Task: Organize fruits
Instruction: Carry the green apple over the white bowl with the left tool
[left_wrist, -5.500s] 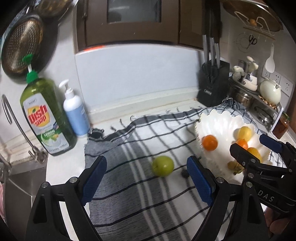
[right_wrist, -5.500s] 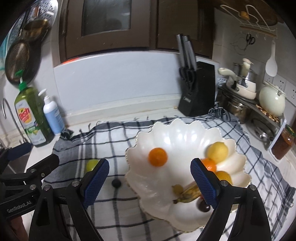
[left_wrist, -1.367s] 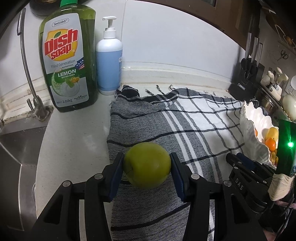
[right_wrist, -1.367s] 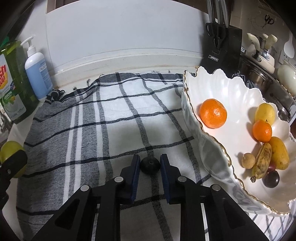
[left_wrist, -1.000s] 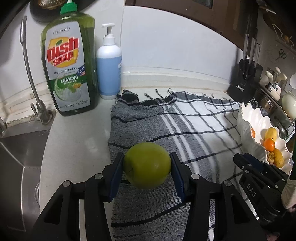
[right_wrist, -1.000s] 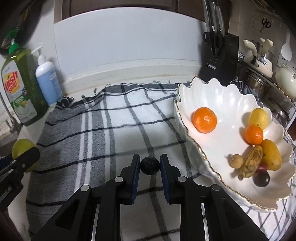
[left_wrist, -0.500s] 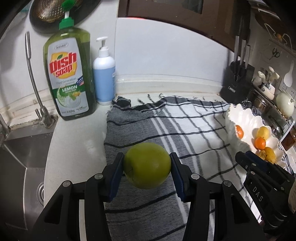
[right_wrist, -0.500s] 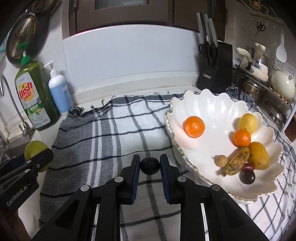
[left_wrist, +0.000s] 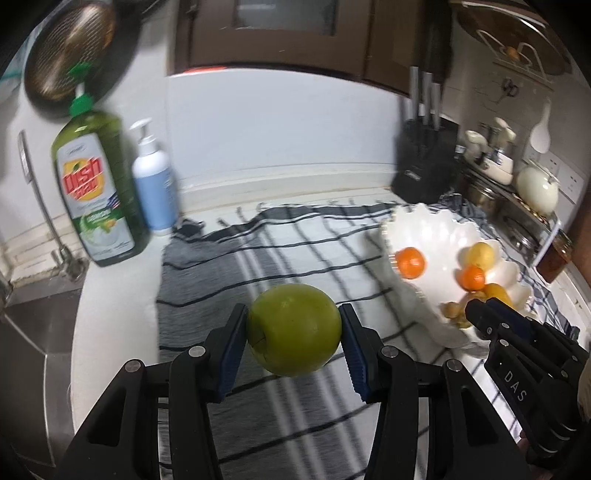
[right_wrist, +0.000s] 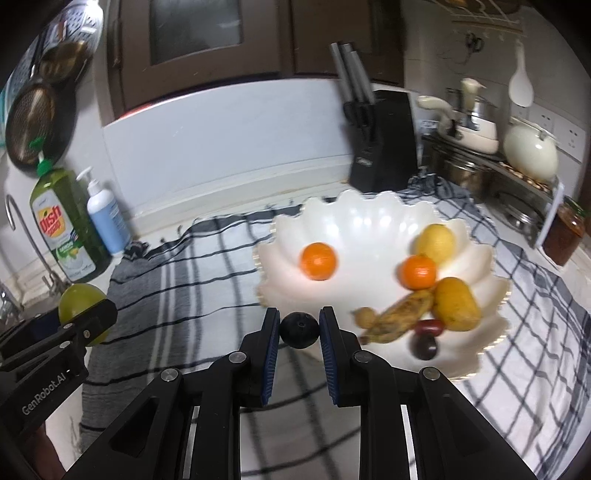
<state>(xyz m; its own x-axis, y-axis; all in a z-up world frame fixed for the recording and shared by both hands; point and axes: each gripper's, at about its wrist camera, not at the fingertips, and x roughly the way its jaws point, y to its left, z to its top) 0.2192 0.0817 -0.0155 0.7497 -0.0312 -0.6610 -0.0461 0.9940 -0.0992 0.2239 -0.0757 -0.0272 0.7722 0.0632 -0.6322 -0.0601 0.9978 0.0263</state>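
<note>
My left gripper (left_wrist: 293, 332) is shut on a green apple (left_wrist: 293, 328), held in the air above the striped cloth (left_wrist: 295, 251). The right gripper (right_wrist: 299, 332) is shut on a small dark round fruit (right_wrist: 299, 329), lifted just in front of the white scalloped bowl (right_wrist: 354, 218). In the bowl lie two oranges (right_wrist: 318, 261), a yellow lemon (right_wrist: 436, 238), a mango (right_wrist: 456, 303), a spotted banana (right_wrist: 400, 312) and dark plums (right_wrist: 424, 346). In the left wrist view the bowl (left_wrist: 428, 225) stands at the right, with the right gripper (left_wrist: 480, 314) before it. The apple (right_wrist: 82, 300) shows at the left of the right wrist view.
A green dish soap bottle (left_wrist: 96, 188) and a blue pump bottle (left_wrist: 155, 192) stand at the back left beside the tap and sink (left_wrist: 26, 332). A black knife block (right_wrist: 382, 144) stands behind the bowl. Pots, a cream kettle (right_wrist: 530, 151) and a red jar (right_wrist: 565, 236) crowd the right.
Both grippers rose and pulled back with their fruits still held. The counter looks farther away and the bowl has come more toward the middle of both views.
</note>
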